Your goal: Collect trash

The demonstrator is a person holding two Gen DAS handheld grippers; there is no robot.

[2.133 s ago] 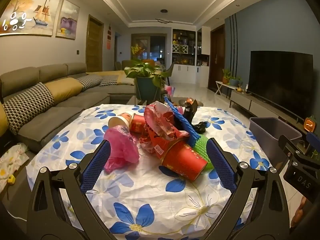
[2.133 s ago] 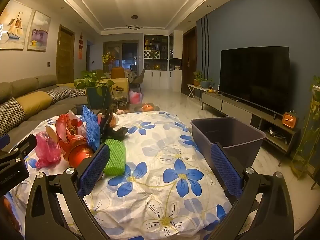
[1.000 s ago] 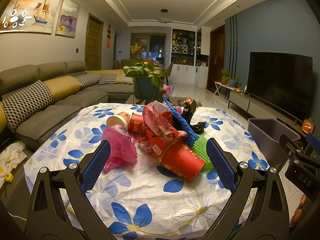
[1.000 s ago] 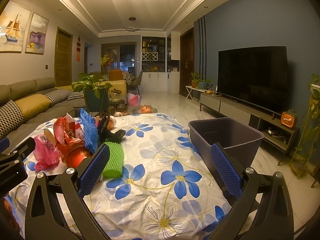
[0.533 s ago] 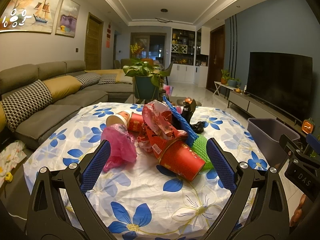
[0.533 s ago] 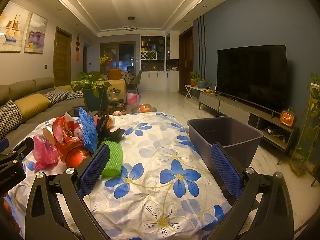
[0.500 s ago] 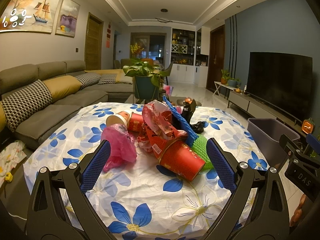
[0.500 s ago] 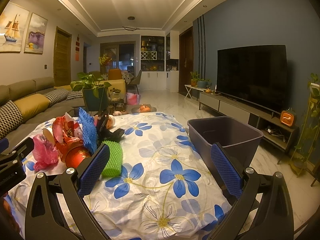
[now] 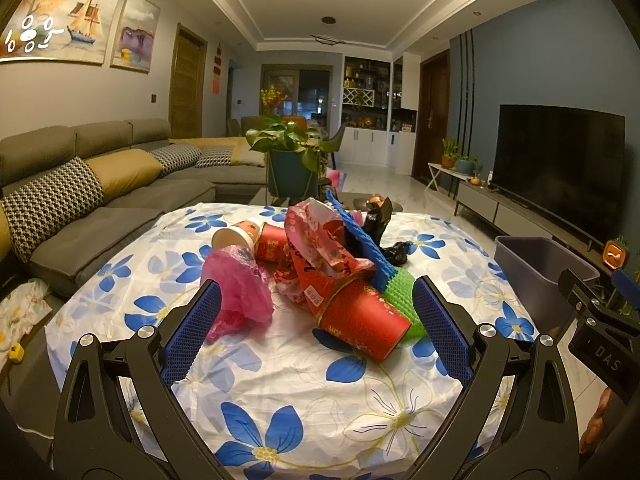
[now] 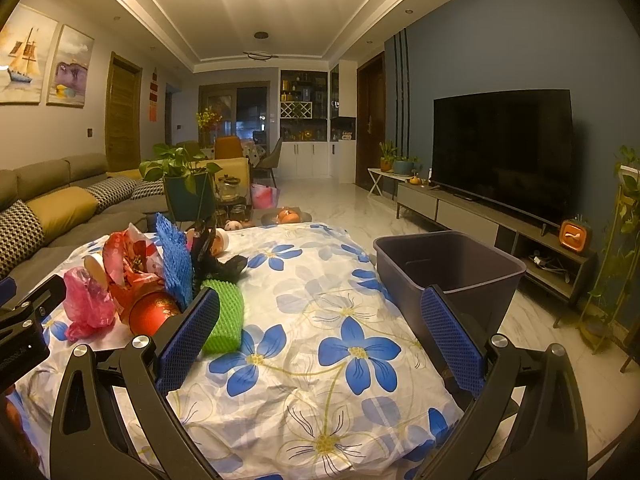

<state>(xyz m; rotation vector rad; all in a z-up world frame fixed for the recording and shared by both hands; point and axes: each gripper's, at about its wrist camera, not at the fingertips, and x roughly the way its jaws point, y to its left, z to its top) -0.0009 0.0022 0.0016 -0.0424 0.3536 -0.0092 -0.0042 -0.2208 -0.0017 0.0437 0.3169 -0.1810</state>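
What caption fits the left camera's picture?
Open left tongs face a trash pile on a flowered tablecloth; grey bin waits alongside.

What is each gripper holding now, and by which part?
Nothing is held. The left gripper and the right gripper are both open and empty, short of the trash pile.

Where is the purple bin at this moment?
In the right wrist view the purple bin stands at the table's right edge, in front of the TV stand; it looks empty, away from the trash pile.
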